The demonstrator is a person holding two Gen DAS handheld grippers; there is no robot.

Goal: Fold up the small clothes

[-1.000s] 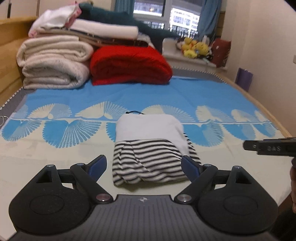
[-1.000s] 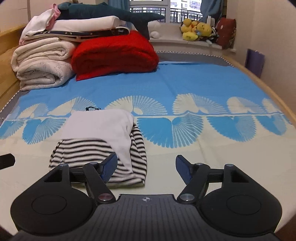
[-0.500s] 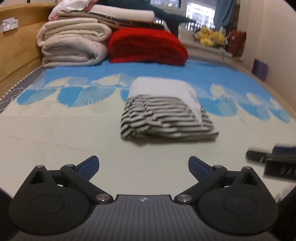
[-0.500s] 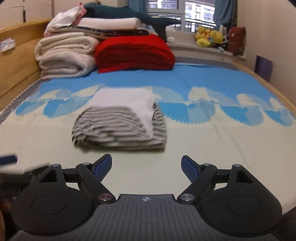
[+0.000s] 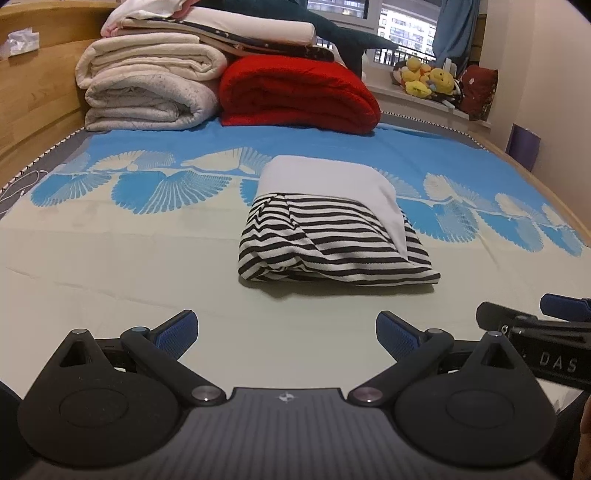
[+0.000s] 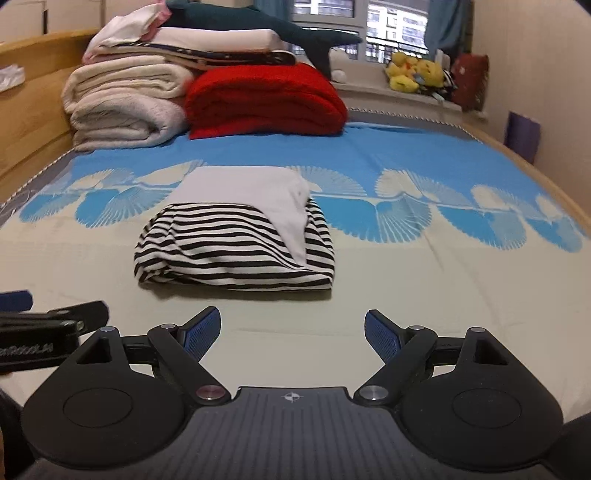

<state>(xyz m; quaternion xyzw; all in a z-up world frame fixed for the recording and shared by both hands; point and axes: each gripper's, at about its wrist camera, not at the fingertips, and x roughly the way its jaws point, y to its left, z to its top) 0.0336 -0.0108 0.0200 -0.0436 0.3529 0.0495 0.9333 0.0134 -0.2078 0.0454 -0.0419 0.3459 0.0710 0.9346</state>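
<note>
Left wrist view: we see our left gripper (image 5: 286, 334) spread wide and empty, just short of the folded striped garment (image 5: 332, 236) on the bed (image 5: 110, 266). Our right gripper (image 6: 291, 332) is likewise spread, holding nothing, near the garment.

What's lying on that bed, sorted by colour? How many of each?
Striped black-and-white with white: 1, the folded garment
Red: 1, the folded blanket
Cream: 2, the rolled quilts
Dark teal: 1, the plush shark
Other folded linens on top: number unclear
Total clearly countable: 5
</note>
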